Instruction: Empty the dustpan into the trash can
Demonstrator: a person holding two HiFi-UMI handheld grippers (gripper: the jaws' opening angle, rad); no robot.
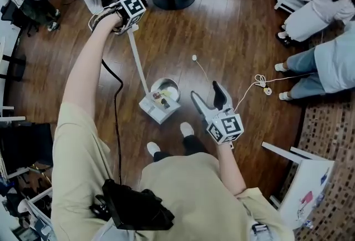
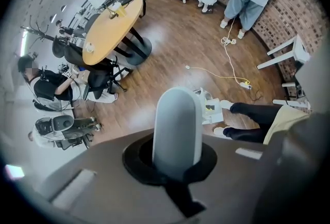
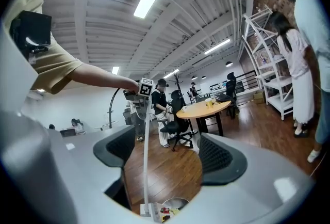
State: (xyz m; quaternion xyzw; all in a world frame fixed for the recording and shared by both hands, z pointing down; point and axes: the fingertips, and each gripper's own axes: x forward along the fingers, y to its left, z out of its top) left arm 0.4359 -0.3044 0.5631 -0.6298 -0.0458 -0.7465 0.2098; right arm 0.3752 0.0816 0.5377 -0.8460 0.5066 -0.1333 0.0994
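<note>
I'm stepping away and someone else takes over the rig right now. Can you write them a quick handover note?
Left tool: shut on the top of the dustpan handle.
Right tool: open, empty, held out in front of the person.
Dustpan: on the floor beside the trash can, with litter in it.
Done: dustpan grasped.
Left: lift it and tip it into the can.

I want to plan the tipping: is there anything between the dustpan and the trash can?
Nothing visible stands between them. The dustpan, on the long handle gripped by the left gripper, sits right beside the trash can.
</note>
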